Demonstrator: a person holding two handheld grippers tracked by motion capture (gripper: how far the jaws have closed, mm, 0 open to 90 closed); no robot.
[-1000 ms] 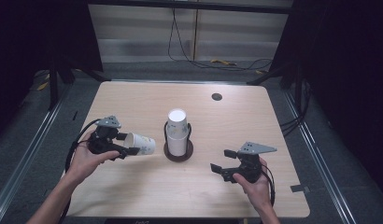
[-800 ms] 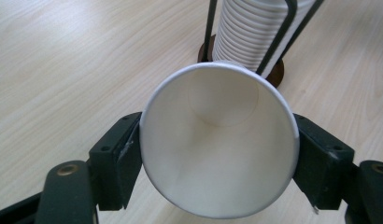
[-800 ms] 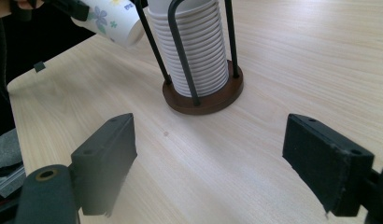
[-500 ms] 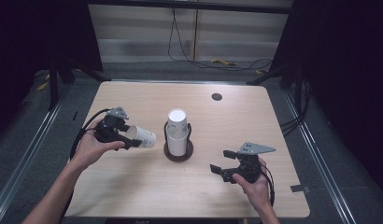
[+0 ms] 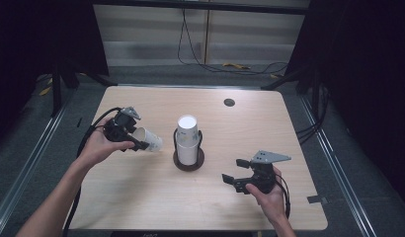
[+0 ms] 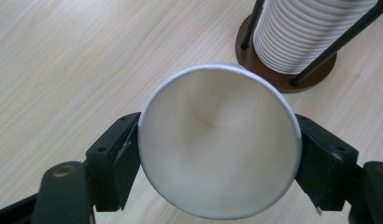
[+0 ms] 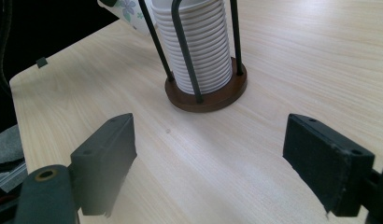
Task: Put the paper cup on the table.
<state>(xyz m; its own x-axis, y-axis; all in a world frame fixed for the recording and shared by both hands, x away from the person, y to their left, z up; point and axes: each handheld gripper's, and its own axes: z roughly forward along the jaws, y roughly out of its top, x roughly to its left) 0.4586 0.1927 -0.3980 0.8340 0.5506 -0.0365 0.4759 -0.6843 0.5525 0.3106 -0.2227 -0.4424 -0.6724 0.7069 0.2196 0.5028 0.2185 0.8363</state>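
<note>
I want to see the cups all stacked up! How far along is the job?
Done: many cups sit stacked in the cup holder mid-table. In hand: the left gripper carries one paper cup on its side near the stack, though its jaws have just been opening. Left: that cup isn't on the stack yet. The right gripper waits open, empty.

Paper cup: white, floral print outside. Stacked cups: white. Holder: dark brown base, black wire posts. Desk: pale woodgrain. Grippers: black.

Cup stack in holder mid-table, single cup just left, lying sideways.
</note>
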